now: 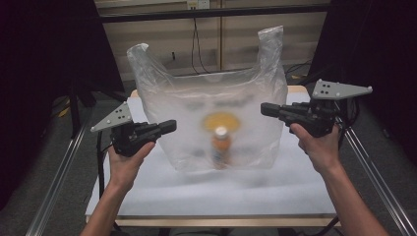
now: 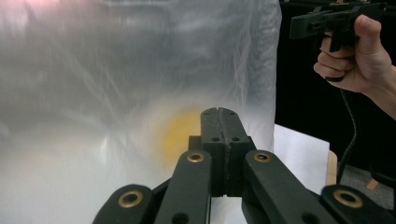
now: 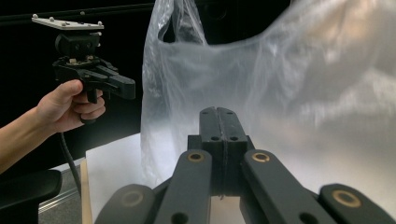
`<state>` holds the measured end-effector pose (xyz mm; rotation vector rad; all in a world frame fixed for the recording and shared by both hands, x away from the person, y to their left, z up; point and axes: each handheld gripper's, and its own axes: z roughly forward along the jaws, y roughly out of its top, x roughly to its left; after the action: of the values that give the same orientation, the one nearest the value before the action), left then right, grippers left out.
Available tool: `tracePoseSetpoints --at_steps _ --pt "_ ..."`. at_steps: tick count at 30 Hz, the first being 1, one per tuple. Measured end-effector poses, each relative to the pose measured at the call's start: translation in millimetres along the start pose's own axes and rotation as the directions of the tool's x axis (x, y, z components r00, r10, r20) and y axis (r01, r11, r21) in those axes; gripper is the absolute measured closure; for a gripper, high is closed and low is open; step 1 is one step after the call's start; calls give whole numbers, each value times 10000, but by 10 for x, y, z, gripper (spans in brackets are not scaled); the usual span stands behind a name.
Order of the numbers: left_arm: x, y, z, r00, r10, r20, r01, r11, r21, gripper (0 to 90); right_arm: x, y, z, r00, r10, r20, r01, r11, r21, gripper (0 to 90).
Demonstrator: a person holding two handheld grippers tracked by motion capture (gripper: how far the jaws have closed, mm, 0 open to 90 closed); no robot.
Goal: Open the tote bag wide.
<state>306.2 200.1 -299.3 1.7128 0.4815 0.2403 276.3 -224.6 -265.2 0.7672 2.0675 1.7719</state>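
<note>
White table [image 1: 147, 196] fills the middle, with a clear plastic bag [image 1: 211, 98] standing on it (a bottle [image 1: 221, 145] blurs inside). At left and right, the left gripper [image 1: 169, 127] and right gripper [image 1: 265, 109] have jaws pressed together, holding nothing.

The high view looks forward and down from above the person's side, taking in the whole table [image 1: 147, 196] with the plastic bag [image 1: 211, 98] toward 12 o'clock. The left gripper view sits close behind its own jaws, facing the bag [image 2: 116, 93] at short range, the other hand [image 2: 355, 60] at 2 o'clock. The right gripper view faces the bag [image 3: 289, 84] likewise, the other hand [image 3: 70, 109] at 10 o'clock. All three share the bag.
</note>
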Motion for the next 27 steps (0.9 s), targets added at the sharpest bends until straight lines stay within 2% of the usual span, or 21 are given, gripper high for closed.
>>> tracePoseSetpoints --at_steps 5,11,18,20,21,24,27 --pt "18 120 38 10000 53 -39 -53 9999 -155 900 11 151 71 9999 -145 -85 145 9999 6 900" --pt "66 313 126 9998 151 139 -147 9996 -234 900 -35 334 193 9999 -158 43 157 9997 164 900" --pt "87 492 191 9993 356 106 -353 9989 -322 900 -77 517 321 9987 -256 434 237 9988 428 900" --pt "155 578 239 9996 227 185 -223 9995 -207 900 -98 561 356 9975 -306 633 275 9984 501 900" --pt "188 600 252 9997 231 47 -230 9995 -233 900 -112 581 373 9972 -277 688 241 9983 527 900" --pt "267 642 283 9999 103 -10 -103 9995 -287 900 -145 617 405 9964 -276 798 232 9982 548 900" --pt "391 722 340 9994 -131 -309 120 9994 -334 900 -219 666 460 9958 -88 912 44 9988 486 900"
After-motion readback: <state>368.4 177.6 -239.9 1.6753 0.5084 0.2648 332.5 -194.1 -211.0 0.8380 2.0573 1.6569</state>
